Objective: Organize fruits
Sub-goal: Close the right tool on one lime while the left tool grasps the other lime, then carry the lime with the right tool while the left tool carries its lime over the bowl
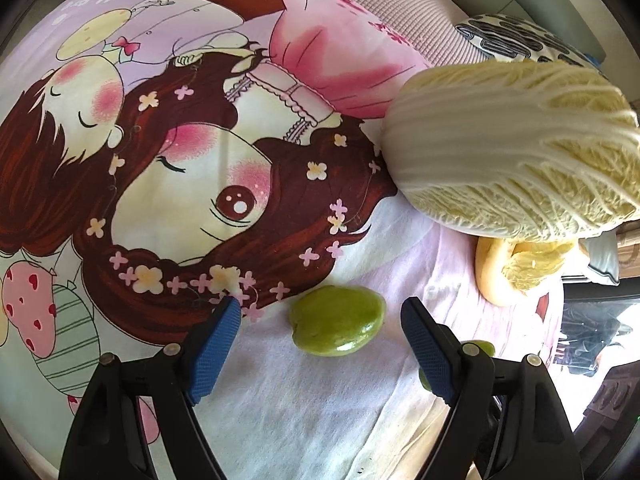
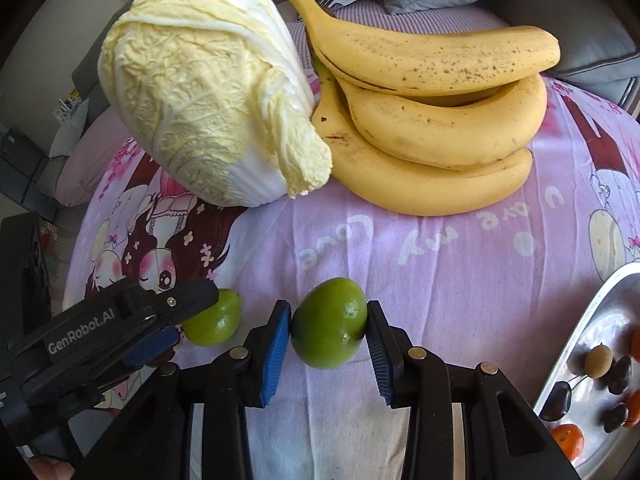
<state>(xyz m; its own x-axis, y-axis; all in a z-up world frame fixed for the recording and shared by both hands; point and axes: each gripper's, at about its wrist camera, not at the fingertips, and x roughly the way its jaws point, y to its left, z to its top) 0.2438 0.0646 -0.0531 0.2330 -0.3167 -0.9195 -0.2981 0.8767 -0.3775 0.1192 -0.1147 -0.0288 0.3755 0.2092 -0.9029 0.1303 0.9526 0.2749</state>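
The right gripper [image 2: 329, 326] clamps a green lime [image 2: 328, 322] above the cartoon-print bedsheet [image 2: 440, 280]. The left gripper [image 1: 322, 312] hangs spread wide over a second lime [image 1: 337, 321] lying on the sheet.

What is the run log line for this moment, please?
right gripper: shut on green fruit | left gripper: open over second green fruit | tray: right

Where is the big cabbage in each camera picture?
Left wrist view: the napa cabbage lies at the right edge, upper half.
Right wrist view: the napa cabbage lies upper left, with the bananas on its right.
Shared landmark: the cartoon girl's face printed on the pink cloth.
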